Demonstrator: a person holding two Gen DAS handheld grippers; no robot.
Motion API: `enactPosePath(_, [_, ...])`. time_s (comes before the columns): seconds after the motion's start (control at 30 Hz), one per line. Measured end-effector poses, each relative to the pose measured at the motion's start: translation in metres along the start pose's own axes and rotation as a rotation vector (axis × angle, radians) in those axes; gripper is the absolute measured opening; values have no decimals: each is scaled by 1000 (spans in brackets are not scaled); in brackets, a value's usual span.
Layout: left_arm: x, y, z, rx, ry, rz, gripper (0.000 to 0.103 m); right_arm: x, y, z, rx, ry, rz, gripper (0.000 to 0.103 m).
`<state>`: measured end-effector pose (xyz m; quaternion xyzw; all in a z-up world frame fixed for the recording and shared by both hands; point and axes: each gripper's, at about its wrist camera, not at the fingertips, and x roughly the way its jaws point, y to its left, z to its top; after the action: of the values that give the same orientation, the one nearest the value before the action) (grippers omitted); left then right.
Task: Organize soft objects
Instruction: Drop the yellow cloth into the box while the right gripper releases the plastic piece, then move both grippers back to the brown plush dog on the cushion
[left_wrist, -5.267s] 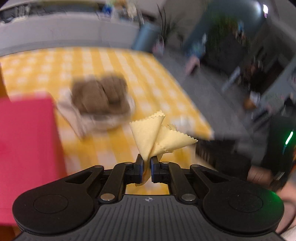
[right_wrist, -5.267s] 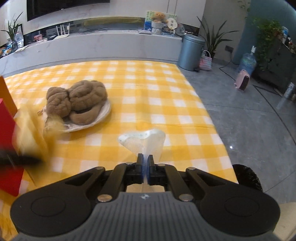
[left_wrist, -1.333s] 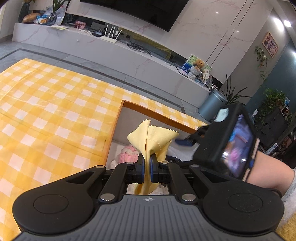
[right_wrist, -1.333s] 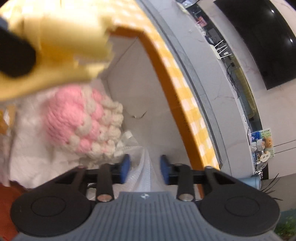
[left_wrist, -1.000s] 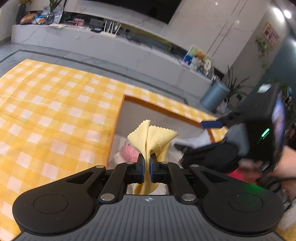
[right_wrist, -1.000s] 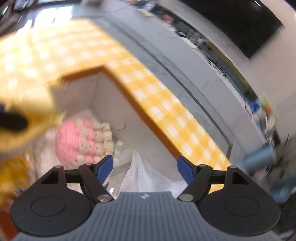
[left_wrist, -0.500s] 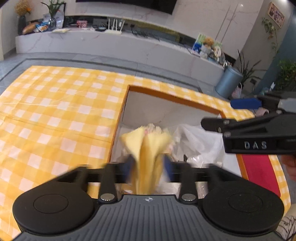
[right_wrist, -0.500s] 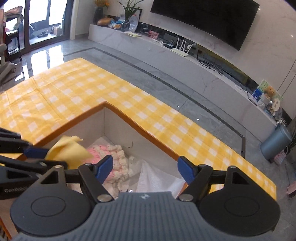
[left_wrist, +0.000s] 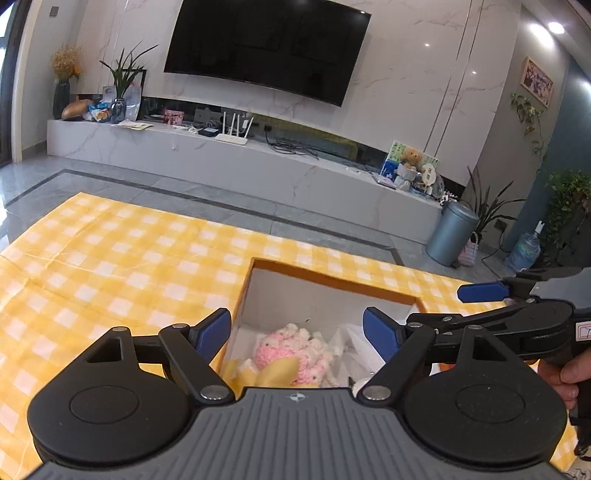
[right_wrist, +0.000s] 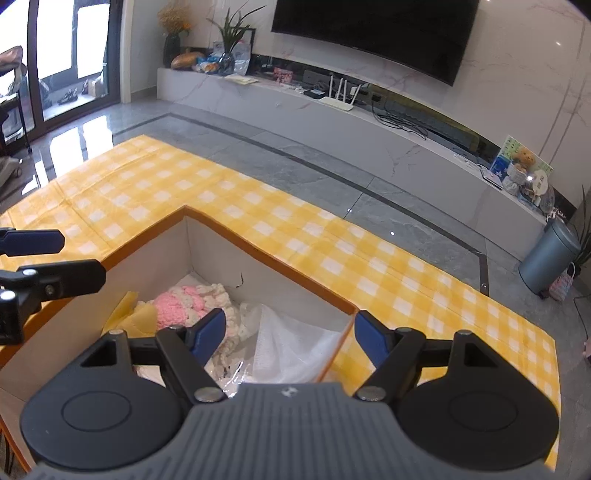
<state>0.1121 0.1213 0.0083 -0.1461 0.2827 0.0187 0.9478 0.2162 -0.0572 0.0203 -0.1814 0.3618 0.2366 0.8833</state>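
Observation:
An open box with orange rim and white inner walls stands on the yellow checked tablecloth. Inside lie a pink and cream knitted toy, a yellow cloth and a white plastic bag. My left gripper is open and empty above the box's near side. My right gripper is open and empty above the box, and it shows at the right of the left wrist view. The left gripper's fingers show at the left of the right wrist view.
The yellow checked tablecloth spreads around the box. Beyond the table are grey floor, a white TV bench, a wall TV and a grey bin.
My left gripper opened and let go of the yellow cloth, which dropped into the box beside the pink toy. Both grippers have lifted and tilted up from the box.

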Motion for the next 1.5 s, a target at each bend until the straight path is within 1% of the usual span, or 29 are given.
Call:
enactPosePath(0.07, [-1, -1, 2, 14, 26, -30, 95, -5, -4, -3, 4, -13, -8, 76])
enactPosePath(0.13, [-4, -3, 2, 16, 26, -45, 94, -9, -8, -6, 4, -23, -20, 76])
enactPosePath(0.27, [-12, -13, 0, 64, -10, -20, 94, -20, -21, -14, 39, -54, -35, 76])
enactPosePath(0.33, [-14, -19, -1, 98, -16, -19, 94, -27, -27, -19, 54, -79, -58, 77])
enactPosePath(0.4, [-17, -23, -3, 103, -16, -24, 94, -36, -37, -26, 79, -107, -65, 77])
enactPosePath(0.5, [-20, -30, -5, 107, -4, -50, 94, -50, -54, -40, 137, -154, -74, 81])
enactPosePath(0.6, [-20, -37, -3, 98, 28, -73, 94, -60, -71, -56, 185, -181, -88, 82])
enactPosePath(0.73, [-18, -53, 2, 79, 57, -90, 94, -70, -94, -80, 212, -210, -185, 84])
enactPosePath(0.8, [-16, -65, 2, 91, 73, -107, 94, -74, -109, -92, 255, -223, -240, 85])
enactPosePath(0.87, [-12, -81, 3, 112, 86, -122, 94, -76, -126, -104, 316, -218, -287, 85])
enactPosePath(0.93, [-8, -100, 3, 134, 89, -127, 94, -77, -143, -114, 360, -203, -314, 85])
enactPosePath(1.07, [-1, -138, 0, 140, 108, -169, 94, -84, -166, -137, 411, -189, -361, 86])
enactPosePath(1.13, [1, -156, -1, 167, 107, -194, 94, -85, -174, -148, 435, -176, -384, 87])
enactPosePath(1.17, [0, -164, -3, 178, 99, -195, 94, -85, -178, -154, 442, -165, -394, 87])
enactPosePath(1.27, [2, -189, -9, 228, 82, -189, 94, -82, -188, -169, 453, -142, -378, 87])
enactPosePath(1.37, [10, -215, -16, 319, 81, -183, 94, -78, -196, -181, 463, -132, -333, 87])
enactPosePath(1.43, [17, -235, -21, 377, 63, -174, 95, -74, -200, -186, 459, -116, -330, 87])
enactPosePath(1.5, [32, -253, -26, 437, 70, -168, 95, -68, -203, -190, 462, -98, -324, 87])
